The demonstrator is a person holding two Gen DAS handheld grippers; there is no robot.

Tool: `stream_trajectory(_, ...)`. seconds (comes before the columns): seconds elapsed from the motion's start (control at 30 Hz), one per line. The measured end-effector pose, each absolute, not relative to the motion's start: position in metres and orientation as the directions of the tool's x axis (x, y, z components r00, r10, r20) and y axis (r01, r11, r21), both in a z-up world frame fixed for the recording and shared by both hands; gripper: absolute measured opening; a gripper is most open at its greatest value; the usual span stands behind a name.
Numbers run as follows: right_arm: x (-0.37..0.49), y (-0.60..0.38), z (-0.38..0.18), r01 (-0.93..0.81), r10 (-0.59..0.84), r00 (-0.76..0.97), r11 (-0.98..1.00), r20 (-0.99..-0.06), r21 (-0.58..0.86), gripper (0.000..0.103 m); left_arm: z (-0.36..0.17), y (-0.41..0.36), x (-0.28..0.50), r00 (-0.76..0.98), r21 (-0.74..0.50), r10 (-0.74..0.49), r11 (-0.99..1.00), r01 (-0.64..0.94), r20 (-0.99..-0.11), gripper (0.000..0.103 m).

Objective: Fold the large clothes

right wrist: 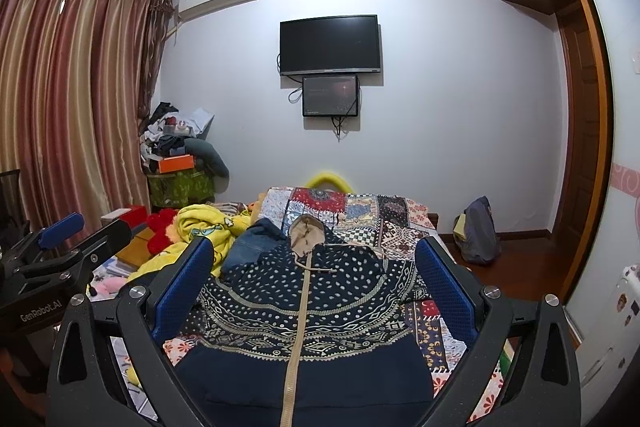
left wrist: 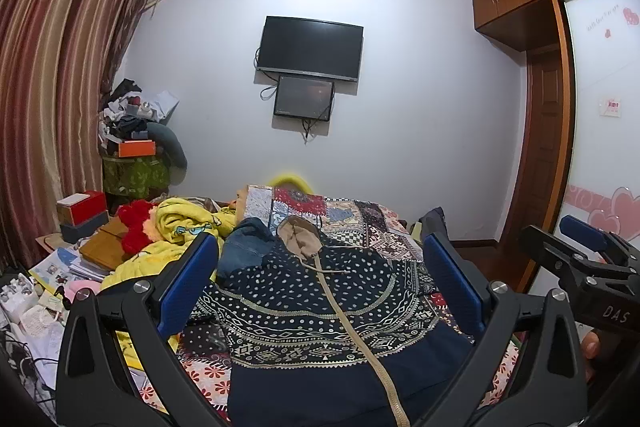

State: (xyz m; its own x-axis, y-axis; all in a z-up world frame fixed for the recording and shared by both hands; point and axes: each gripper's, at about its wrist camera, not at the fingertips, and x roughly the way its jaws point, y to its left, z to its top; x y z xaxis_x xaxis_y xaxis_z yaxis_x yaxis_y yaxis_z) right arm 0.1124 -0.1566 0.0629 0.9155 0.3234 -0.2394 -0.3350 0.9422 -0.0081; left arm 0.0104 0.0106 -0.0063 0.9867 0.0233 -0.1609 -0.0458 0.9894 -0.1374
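A navy hooded jacket (left wrist: 316, 311) with pale dots, patterned bands and a tan zip lies flat on the bed, its tan-lined hood (left wrist: 298, 233) at the far end. It also shows in the right wrist view (right wrist: 308, 311). My left gripper (left wrist: 320, 259) is open and empty, held above the jacket's near half. My right gripper (right wrist: 314, 263) is open and empty too, above the same jacket. The right gripper shows at the right edge of the left wrist view (left wrist: 580, 251); the left gripper shows at the left edge of the right wrist view (right wrist: 64, 239).
A patchwork quilt (left wrist: 360, 215) covers the bed. A yellow blanket (left wrist: 184, 223), a red plush (left wrist: 136, 227) and folded jeans (left wrist: 244, 247) lie to the left. Boxes and papers (left wrist: 80, 227) crowd the left side. A backpack (right wrist: 480, 231) sits on the floor at right. A wardrobe (left wrist: 600, 107) stands right.
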Motion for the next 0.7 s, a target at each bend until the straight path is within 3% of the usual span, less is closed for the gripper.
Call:
stream_trajectory(0.37, 0.133, -0.151, 0.061, -0.305, 0.293, 0.919, 0.952, -0.266, -0.003, 0.100, -0.007, 0.024, 0.035, 0.985, -0.128, 0.011, 0.991, -0.034, -0.175, 0.103)
stream_trajectory(0.57, 0.160, -0.140, 0.060, -0.305, 0.286, 0.916, 0.952, -0.280, -0.026, 0.100, -0.002, 0.049, 0.067, 0.983, -0.132, 0.048, 0.989, -0.071, -0.176, 0.103)
stream_trajectory(0.7, 0.190, -0.131, 0.056, -0.308, 0.279, 0.910, 0.950, -0.305, -0.052, 0.100, -0.004, 0.080, 0.099, 0.973, -0.111, 0.140, 0.980, -0.162, -0.186, 0.103)
